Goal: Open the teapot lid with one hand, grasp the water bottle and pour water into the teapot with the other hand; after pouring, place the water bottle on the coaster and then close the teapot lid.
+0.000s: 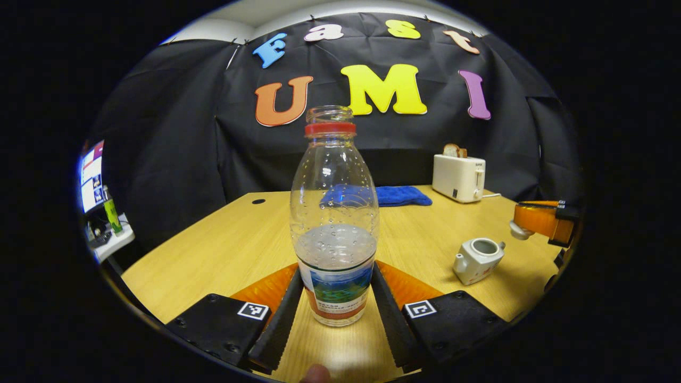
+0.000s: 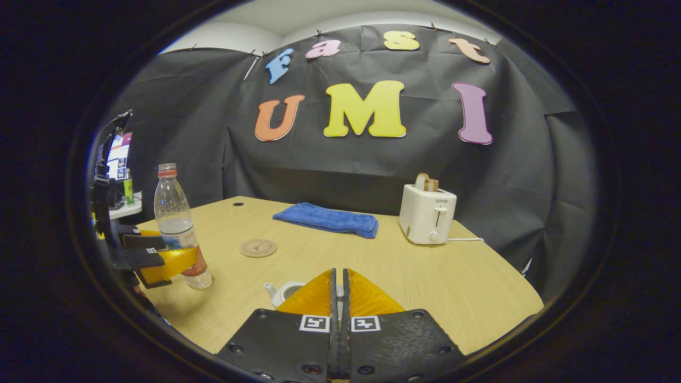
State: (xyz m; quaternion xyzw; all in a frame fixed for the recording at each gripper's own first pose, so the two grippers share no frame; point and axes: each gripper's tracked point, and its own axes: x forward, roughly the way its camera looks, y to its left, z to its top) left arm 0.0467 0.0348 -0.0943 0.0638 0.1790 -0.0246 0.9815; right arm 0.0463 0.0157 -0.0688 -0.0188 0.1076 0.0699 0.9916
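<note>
Currently the clear plastic water bottle with a red neck ring (image 1: pixel 334 234) is bracketed by the left gripper (image 1: pixel 335 298), whose two fingers lie against its labelled base on either side; a firm clamp appears to be made, though the bottle may yet be resting on the pale wooden table (image 1: pixel 223 244). The small white ceramic teapot (image 1: pixel 477 259) is seen standing well to the right with its mouth uncovered, so the lid is judged already lifted. The right gripper (image 2: pixel 339 298) is seen with its fingers drawn together; something white is glimpsed at its tip in the left gripper view, probably the lid, though this cannot be confirmed. For the lift to go well, the bottle should be kept upright, carried over the teapot's opening and tilted slowly, the neck being capless. From the right gripper view the round cork coaster (image 2: pixel 258 248) is made out, lying apart from the bottle beside a folded blue towel (image 2: pixel 327 219); a white toaster (image 2: pixel 427 213) stands farther right.
</note>
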